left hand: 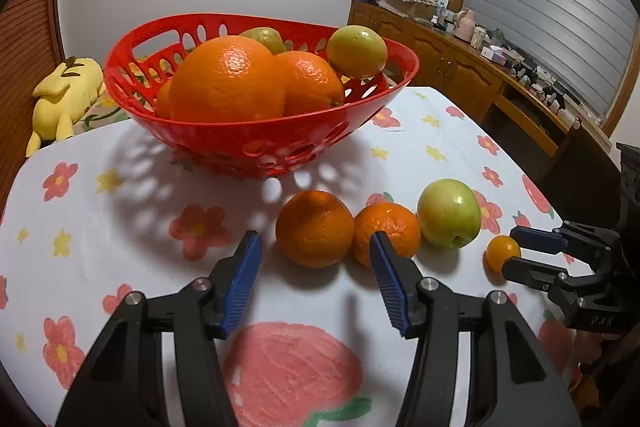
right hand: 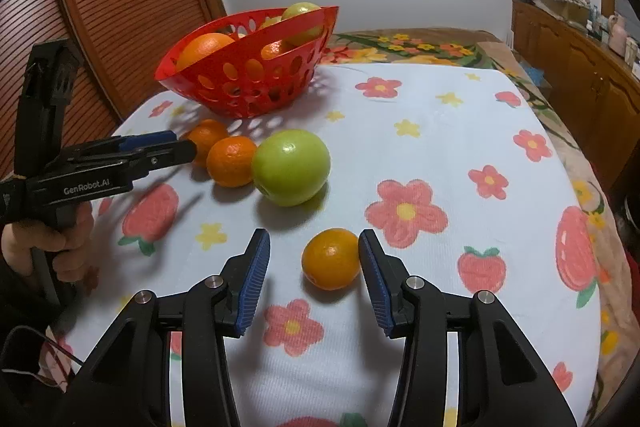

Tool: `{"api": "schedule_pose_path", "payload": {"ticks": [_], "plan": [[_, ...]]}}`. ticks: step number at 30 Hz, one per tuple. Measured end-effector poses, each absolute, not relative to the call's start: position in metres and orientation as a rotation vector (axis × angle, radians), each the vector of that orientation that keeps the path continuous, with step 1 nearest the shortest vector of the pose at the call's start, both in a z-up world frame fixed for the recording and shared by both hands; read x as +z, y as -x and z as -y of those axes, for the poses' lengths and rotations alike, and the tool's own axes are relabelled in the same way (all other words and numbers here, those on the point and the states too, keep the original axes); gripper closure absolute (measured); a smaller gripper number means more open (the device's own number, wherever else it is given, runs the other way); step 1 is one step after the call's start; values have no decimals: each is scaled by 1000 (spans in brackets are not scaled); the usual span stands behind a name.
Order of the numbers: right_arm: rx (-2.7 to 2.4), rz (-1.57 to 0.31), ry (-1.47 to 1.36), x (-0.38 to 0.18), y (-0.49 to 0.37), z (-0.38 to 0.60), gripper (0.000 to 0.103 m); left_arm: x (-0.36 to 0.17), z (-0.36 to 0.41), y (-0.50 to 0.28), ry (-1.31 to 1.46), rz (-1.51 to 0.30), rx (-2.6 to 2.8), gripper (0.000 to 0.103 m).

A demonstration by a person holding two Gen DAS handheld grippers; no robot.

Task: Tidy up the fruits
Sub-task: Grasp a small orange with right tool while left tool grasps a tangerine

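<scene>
Counter (right hand: 460, 131): floral cloth, soft, fruit may roll.
Red basket (left hand: 256, 143): heaped full; added fruit could spill over rim.
Green apple (right hand: 291, 167), two mandarins (right hand: 232, 161) loose beside left claw (left hand: 316, 247), released.
Small orange (right hand: 331, 258): glossy, round, between spread pads of right claw (right hand: 314, 251); off-centre, may squirt out.

A basket (left hand: 256, 143) is sitting at the far side of the table (left hand: 120, 219), holding several fruits. Nearer, three fruits are lying in a row: an orange (left hand: 315, 228) on the left, a mandarin (left hand: 390, 229) touching it, and an apple (left hand: 449, 213) just right of that. A small orange (right hand: 331, 259) is lying apart, nearer and further right.
</scene>
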State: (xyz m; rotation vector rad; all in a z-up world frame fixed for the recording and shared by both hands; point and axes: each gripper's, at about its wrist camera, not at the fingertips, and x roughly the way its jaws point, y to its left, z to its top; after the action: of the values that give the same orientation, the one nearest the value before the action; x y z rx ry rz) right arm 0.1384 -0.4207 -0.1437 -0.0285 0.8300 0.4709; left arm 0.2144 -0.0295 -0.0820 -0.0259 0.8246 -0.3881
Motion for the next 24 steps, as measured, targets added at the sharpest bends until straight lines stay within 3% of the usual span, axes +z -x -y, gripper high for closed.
{"api": "schedule_pose_path", "payload": {"ticks": [7,18,20,24], "plan": [[449,-833,39,-146,-139,425,63,-84,27,-228,73,-864,-409,50],[438,-848,32,-152,-140,430,63,-84,27,-238,102,-882,-417,50],[445,-857,31,-154,-140,431,66,-84,27,-237,103,-875,-421,62],[446,-867,35,-158,-141,430,70,-84,27,-236,80,-876,-408,64]]}}
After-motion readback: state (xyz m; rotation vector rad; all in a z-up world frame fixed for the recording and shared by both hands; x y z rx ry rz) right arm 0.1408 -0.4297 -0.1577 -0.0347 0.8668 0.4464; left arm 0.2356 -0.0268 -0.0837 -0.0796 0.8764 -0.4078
